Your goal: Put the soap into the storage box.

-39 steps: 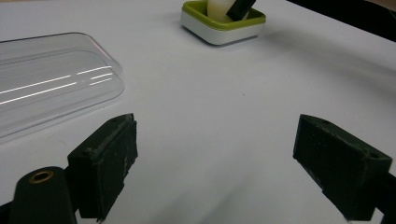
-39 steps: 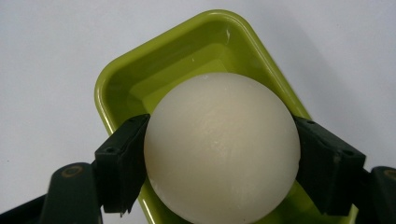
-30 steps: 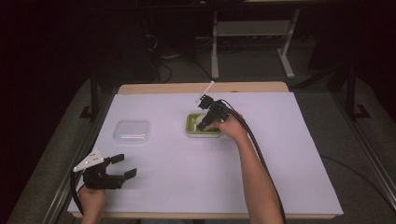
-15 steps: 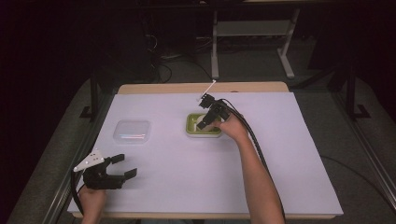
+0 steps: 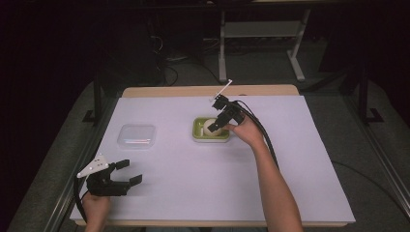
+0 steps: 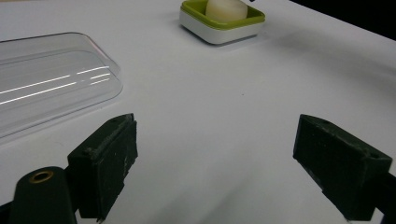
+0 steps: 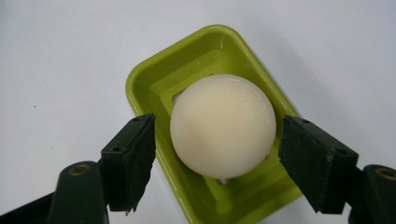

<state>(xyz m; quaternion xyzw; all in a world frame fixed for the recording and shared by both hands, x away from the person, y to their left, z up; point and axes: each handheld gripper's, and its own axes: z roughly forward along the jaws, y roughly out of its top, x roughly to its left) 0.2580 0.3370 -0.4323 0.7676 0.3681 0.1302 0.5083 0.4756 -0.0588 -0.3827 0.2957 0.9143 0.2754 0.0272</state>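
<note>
A round cream soap lies in a lime-green soap dish on the white table. My right gripper is open. Its jaws stand on either side of the soap, with a gap on each side. From above, that gripper leans over the dish from the right, and the soap shows under it. My left gripper rests open near the table's front left corner with nothing between its jaws. It looks toward the far dish.
A clear plastic lid lies flat left of the dish, and also just beyond the left jaw as the lid. White paper covers the table. Cables and a metal stand sit on the dark floor behind.
The right gripper has shifted slightly over the dish, and the soap shows more clearly. The left gripper has not moved.
</note>
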